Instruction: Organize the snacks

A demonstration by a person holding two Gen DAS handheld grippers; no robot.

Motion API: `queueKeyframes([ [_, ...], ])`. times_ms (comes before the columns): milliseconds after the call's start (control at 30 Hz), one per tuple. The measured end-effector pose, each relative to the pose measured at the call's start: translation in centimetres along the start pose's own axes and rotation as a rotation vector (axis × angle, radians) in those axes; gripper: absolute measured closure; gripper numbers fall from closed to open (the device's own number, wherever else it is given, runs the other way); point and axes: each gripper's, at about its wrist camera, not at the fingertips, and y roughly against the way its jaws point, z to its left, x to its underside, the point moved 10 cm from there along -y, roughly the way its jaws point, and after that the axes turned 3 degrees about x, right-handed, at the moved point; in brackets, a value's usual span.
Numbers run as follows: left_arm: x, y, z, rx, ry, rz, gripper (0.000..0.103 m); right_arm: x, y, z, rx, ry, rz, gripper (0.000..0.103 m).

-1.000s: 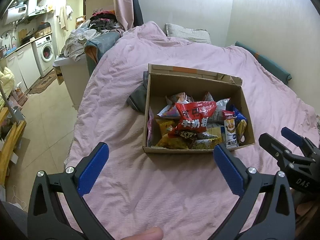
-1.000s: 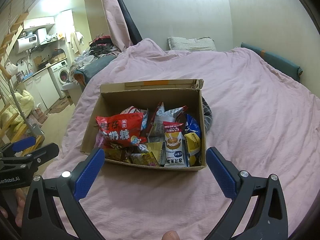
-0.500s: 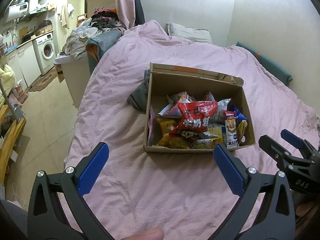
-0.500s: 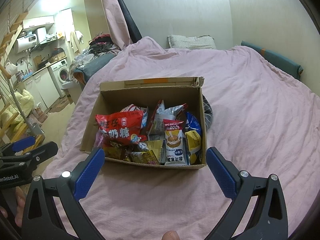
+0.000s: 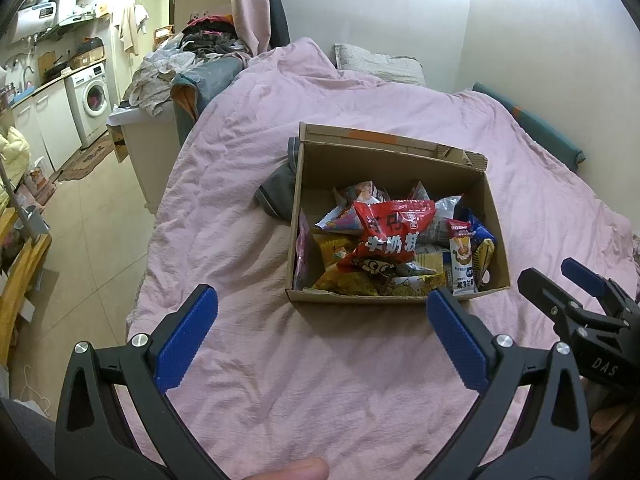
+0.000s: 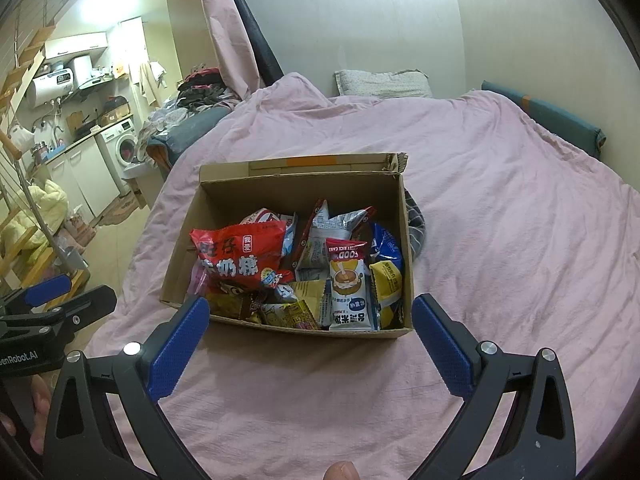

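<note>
Snacks (image 6: 304, 276) stay piled in the cardboard box (image 6: 280, 176) as before; both the left hand-held gripper (image 5: 320, 336) and the right hand-held gripper (image 6: 310, 336) hover released and empty.

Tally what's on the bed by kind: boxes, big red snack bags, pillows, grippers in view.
cardboard box: 1
big red snack bag: 1
pillow: 1
left gripper, right gripper: 2, both open
Total: 5
</note>
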Motion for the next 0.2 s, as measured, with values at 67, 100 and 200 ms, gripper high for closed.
queueKeyframes([
  [67,-0.01,-0.01,-0.02,0.001,-0.001,0.0,0.0,0.0,0.01,0.0,0.0,0.0,0.0,0.0],
  [100,-0.01,-0.06,-0.09,0.004,0.0,0.0,0.0,0.0,0.02,-0.01,0.001,0.0,0.0,0.0],
  [200,0.06,-0.48,-0.09,0.002,-0.003,0.008,0.0,0.02,0.02,-0.04,0.0,-0.001,0.0,0.0],
])
